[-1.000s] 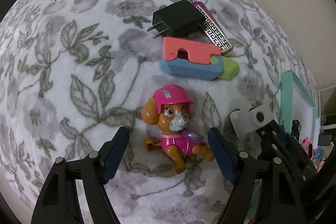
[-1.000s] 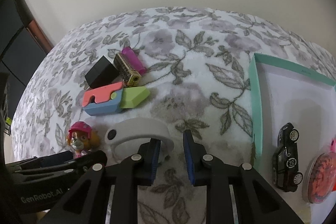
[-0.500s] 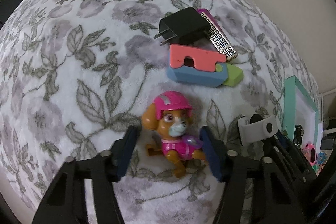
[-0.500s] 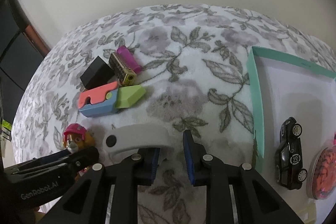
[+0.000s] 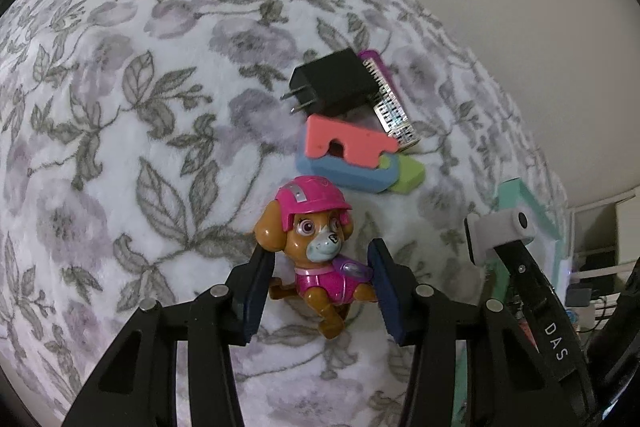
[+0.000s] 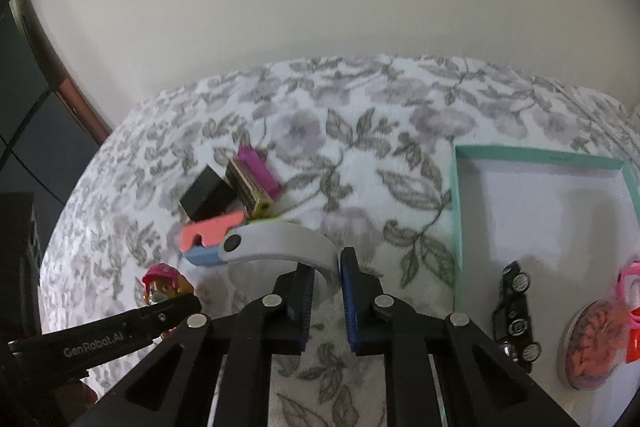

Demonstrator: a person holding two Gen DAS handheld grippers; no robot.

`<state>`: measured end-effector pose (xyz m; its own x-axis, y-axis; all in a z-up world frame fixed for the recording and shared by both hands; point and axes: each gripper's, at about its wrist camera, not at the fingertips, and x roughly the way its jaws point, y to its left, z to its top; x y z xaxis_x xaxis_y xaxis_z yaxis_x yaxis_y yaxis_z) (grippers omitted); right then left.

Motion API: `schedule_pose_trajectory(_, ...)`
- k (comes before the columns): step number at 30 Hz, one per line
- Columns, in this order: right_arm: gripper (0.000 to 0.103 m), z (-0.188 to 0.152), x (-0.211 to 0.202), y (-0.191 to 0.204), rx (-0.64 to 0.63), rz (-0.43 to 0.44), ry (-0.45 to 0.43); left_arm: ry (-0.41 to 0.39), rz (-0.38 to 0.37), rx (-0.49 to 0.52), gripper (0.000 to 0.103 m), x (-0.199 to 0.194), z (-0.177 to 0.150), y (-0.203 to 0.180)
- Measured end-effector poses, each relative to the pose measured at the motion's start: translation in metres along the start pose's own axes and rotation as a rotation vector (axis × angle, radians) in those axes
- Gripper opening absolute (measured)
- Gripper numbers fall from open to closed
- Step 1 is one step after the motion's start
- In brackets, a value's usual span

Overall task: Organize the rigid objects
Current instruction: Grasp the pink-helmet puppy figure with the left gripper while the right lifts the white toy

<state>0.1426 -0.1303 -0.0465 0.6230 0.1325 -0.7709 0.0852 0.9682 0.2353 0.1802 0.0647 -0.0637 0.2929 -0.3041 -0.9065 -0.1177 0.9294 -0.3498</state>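
Note:
A toy puppy with a pink helmet lies on the flowered blanket. My left gripper has its jaws on both sides of the puppy's body, closing in, with small gaps still showing. The puppy also shows in the right wrist view. My right gripper is shut on a curved grey clip and holds it above the blanket. The clip also shows in the left wrist view.
A black plug adapter, a patterned lighter, and pink, blue and green blocks lie in a cluster beyond the puppy. A teal-rimmed tray at the right holds a black toy car and a round case.
My left jaws have narrowed around the puppy. My right gripper has lifted the grey clip higher and tilted up.

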Motion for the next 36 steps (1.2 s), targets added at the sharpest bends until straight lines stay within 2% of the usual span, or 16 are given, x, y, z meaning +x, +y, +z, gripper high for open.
schedule_pose_trajectory(11, 0.014, 0.022, -0.048, -0.013, 0.046, 0.038, -0.122, -0.084, -0.096, 0.031, 0.050, -0.039, 0.004, -0.025)
schedule_pose_trajectory(21, 0.014, 0.040, -0.111, -0.054, 0.150, 0.052, -0.243, -0.177, -0.176, 0.125, 0.050, -0.076, -0.003, -0.059)
schedule_pose_trajectory(27, 0.014, 0.044, -0.142, -0.092, 0.228, 0.019, -0.288, -0.146, -0.226, 0.175, 0.050, -0.073, -0.014, -0.085)
schedule_pose_trajectory(36, 0.014, 0.035, -0.169, -0.149, 0.334, -0.040, -0.304, -0.120, -0.218, 0.364, 0.050, -0.057, -0.052, -0.141)
